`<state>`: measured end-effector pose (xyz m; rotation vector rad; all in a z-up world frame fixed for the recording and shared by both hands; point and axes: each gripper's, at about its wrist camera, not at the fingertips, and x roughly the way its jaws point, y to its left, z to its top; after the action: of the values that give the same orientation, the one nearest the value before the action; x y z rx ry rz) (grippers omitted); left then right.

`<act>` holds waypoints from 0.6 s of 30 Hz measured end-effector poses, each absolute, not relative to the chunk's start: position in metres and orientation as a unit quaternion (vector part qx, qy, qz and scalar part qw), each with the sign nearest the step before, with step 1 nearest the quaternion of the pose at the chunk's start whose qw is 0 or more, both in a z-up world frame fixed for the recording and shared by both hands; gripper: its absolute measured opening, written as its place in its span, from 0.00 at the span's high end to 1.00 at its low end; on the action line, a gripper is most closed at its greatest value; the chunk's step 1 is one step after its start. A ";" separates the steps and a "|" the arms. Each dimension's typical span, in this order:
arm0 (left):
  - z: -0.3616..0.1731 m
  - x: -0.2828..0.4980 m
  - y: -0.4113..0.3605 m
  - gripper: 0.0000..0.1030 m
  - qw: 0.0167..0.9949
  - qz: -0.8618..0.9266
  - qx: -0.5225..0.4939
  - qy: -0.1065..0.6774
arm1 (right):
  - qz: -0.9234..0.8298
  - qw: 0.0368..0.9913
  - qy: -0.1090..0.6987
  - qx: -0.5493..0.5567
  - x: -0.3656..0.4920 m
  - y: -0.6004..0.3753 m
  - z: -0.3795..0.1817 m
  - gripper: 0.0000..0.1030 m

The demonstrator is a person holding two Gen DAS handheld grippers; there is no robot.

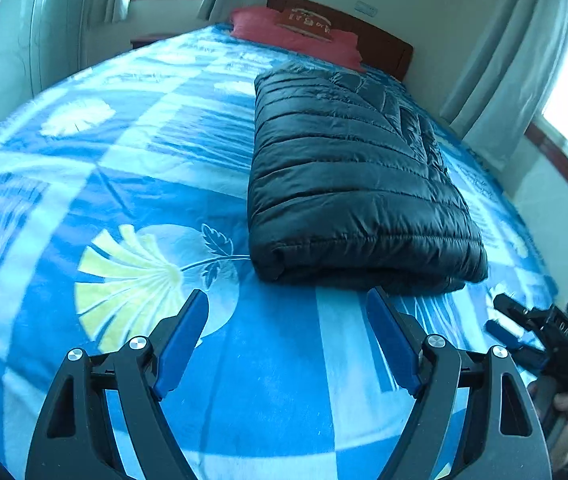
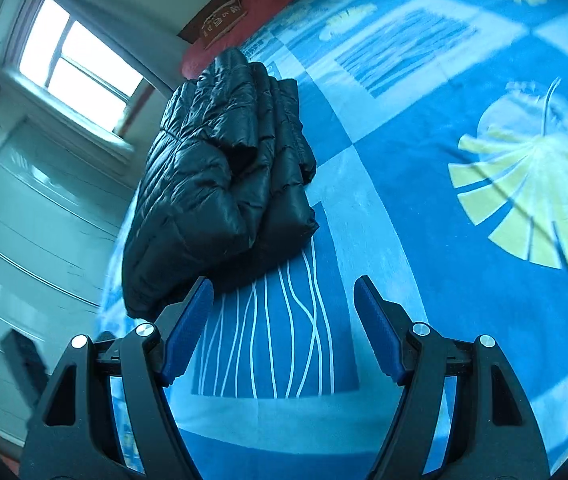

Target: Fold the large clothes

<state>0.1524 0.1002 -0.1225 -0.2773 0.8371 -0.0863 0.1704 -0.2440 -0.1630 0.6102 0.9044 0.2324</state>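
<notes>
Black puffer jacket (image 1: 356, 184) lies folded in thick rectangular bundle on bed (image 1: 132, 184), on blue patterned blanket, below red pillow (image 1: 296, 36) at headboard. Left hand-held gripper (image 1: 286, 312) hovers above blanket just short of jacket's near edge, jaws wide, nothing between. Right hand-held gripper (image 2: 284, 300) likewise wide and empty, beside jacket's corner.

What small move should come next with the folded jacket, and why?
Probably none on the jacket: it already lies folded in a compact bundle on the bed, and both tongs, left and right, are open and empty. Draw them clear.
</notes>
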 end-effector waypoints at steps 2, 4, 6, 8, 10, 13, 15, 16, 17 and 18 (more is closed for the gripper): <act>-0.118 0.147 0.097 0.23 0.910 -0.031 -0.117 0.397 | 0.098 0.860 0.433 0.253 0.163 -0.232 -0.156 0.30; -0.111 0.139 0.093 0.23 0.914 -0.026 -0.108 0.390 | 0.086 0.874 0.429 0.210 0.157 -0.218 -0.148 0.29; -0.107 0.133 0.092 0.22 0.917 -0.023 -0.104 0.386 | 0.072 0.888 0.422 0.167 0.150 -0.205 -0.140 0.24; -0.101 0.127 0.090 0.22 0.920 -0.020 -0.099 0.379 | 0.061 0.899 0.412 0.137 0.148 -0.195 -0.132 0.23; -0.097 0.123 0.087 0.22 0.922 -0.016 -0.094 0.375 | 0.054 0.908 0.402 0.102 0.142 -0.183 -0.124 0.23; -0.090 0.118 0.085 0.21 0.927 -0.002 -0.084 0.366 | 0.048 0.919 0.386 0.066 0.133 -0.170 -0.112 0.21; -0.085 0.115 0.083 0.21 0.930 0.005 -0.077 0.360 | 0.044 0.926 0.372 0.047 0.131 -0.163 -0.104 0.18; -0.083 0.113 0.082 0.21 0.931 0.006 -0.076 0.358 | 0.043 0.929 0.366 0.039 0.129 -0.160 -0.100 0.17; -0.082 0.112 0.082 0.21 0.931 0.007 -0.075 0.356 | 0.041 0.932 0.359 0.031 0.127 -0.157 -0.096 0.17; -0.080 0.111 0.081 0.21 0.932 0.008 -0.075 0.355 | 0.040 0.934 0.353 0.025 0.125 -0.154 -0.093 0.16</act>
<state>0.1106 0.0813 -0.0802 -0.1534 0.7261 0.0158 0.1252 -0.1540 -0.0930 0.0503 0.7220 0.0820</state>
